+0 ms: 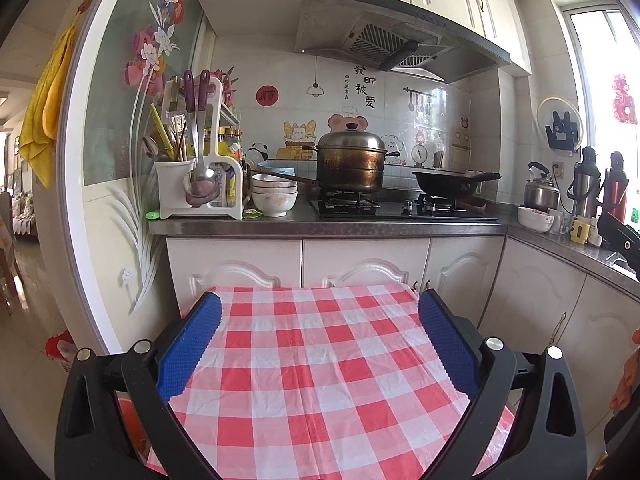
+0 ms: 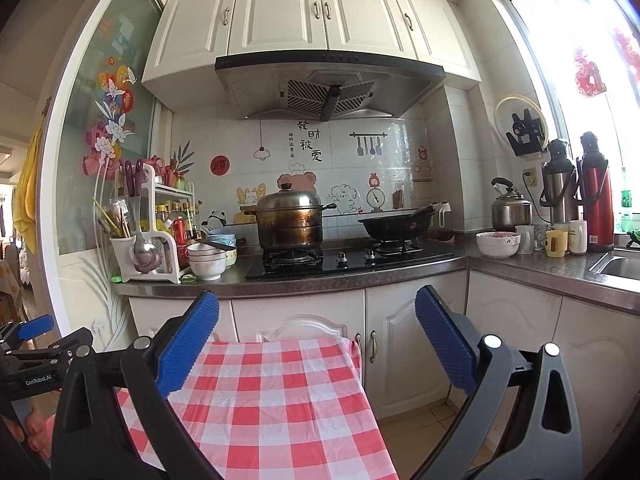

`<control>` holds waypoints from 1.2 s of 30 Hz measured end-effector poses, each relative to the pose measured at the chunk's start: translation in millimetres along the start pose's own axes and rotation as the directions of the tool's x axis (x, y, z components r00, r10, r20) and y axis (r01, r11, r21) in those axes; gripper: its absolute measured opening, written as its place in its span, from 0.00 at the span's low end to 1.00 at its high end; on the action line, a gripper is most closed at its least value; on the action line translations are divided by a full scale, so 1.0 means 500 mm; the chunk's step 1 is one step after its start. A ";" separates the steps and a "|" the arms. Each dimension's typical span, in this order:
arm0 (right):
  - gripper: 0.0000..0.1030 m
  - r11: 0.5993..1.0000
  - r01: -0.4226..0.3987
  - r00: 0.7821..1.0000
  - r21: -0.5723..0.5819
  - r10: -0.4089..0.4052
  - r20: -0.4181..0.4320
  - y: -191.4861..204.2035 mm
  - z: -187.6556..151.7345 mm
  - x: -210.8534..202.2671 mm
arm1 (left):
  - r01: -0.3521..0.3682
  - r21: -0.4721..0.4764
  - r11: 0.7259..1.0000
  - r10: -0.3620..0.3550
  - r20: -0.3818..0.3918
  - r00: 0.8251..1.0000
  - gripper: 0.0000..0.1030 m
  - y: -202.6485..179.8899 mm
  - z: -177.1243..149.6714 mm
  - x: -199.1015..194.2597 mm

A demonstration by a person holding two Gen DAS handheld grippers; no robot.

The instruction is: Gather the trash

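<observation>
My left gripper (image 1: pixel 320 312) is open and empty, held above a table with a red and white checked cloth (image 1: pixel 320 380). My right gripper (image 2: pixel 316 308) is open and empty, above the right part of the same cloth (image 2: pixel 272 392). Small green scraps lie on the counter by the utensil rack, one at its left foot (image 1: pixel 153 215) and one by the bowls (image 1: pixel 252 213); they also show in the right wrist view (image 2: pixel 188 278). The left gripper shows at the left edge of the right wrist view (image 2: pixel 36 336).
A grey counter (image 1: pixel 328 227) runs ahead with a utensil rack (image 1: pixel 200 160), stacked bowls (image 1: pixel 275 194), a steel pot (image 1: pixel 350 162) and a wok (image 1: pixel 448 184) on the hob. Kettle (image 2: pixel 510 210), flasks (image 2: pixel 596 192), mugs and a sink (image 2: pixel 620 266) stand at the right. White cabinets are below.
</observation>
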State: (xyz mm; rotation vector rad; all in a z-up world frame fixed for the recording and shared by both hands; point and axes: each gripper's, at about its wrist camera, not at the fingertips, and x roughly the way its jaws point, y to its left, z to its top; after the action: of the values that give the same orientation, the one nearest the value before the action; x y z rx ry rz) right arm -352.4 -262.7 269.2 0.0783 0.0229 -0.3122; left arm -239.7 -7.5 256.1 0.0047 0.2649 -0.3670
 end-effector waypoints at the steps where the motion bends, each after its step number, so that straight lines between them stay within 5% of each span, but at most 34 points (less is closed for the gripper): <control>1: 0.96 1.000 -0.001 1.000 -0.002 0.001 -0.001 0.000 0.000 -0.001 | 0.000 -0.001 1.000 0.000 -0.001 1.000 0.95 0.000 0.000 -0.001; 36: 0.96 0.999 -0.036 0.998 -0.034 0.034 -0.060 0.016 -0.032 0.062 | 0.003 -0.020 1.000 -0.004 -0.056 0.998 0.95 -0.003 -0.037 0.067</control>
State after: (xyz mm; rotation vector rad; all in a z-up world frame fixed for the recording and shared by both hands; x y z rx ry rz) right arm -320.6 -263.4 252.8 0.0534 0.0857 -0.2738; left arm -214.7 -20.0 229.6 -0.0054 0.3244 -0.3684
